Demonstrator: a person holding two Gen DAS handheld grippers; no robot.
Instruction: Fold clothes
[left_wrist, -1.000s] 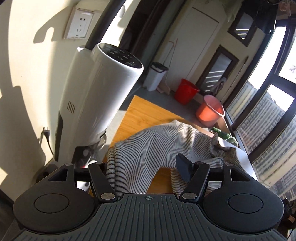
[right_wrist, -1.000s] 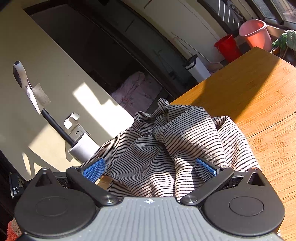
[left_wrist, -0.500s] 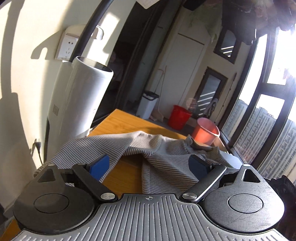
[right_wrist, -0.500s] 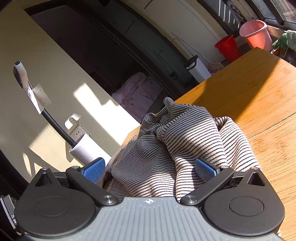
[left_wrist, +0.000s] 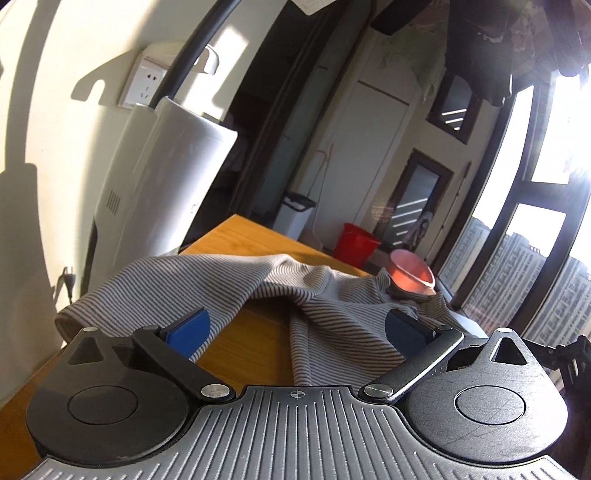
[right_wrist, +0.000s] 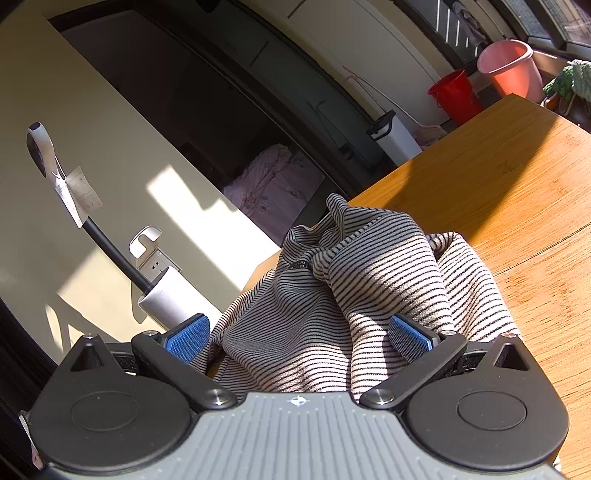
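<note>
A grey-and-white striped garment (left_wrist: 332, 306) lies crumpled on the wooden table (left_wrist: 251, 236). My left gripper (left_wrist: 295, 325) sits low at the table's near edge. Its jaws are opening wide, and a fold of the cloth lies between the blue pads (left_wrist: 188, 328) without being pressed. In the right wrist view the same garment (right_wrist: 369, 266) is heaped up in front of my right gripper (right_wrist: 299, 332). That gripper is open, with the bunched cloth between its fingers; the right pad (right_wrist: 410, 336) is against the cloth, the left pad is free.
A tall white appliance (left_wrist: 162, 177) with a black hose stands against the wall at the table's left, below a socket (left_wrist: 146, 83). Beyond the table are a white bin (left_wrist: 297, 214), a red bucket (left_wrist: 356, 245) and a pink bucket (left_wrist: 412, 271). Bare tabletop (right_wrist: 517, 177) stretches right.
My left gripper sank toward the table and tipped up, and its jaws spread wider. The garment's left side dropped lower and flatter. The right gripper stayed still.
</note>
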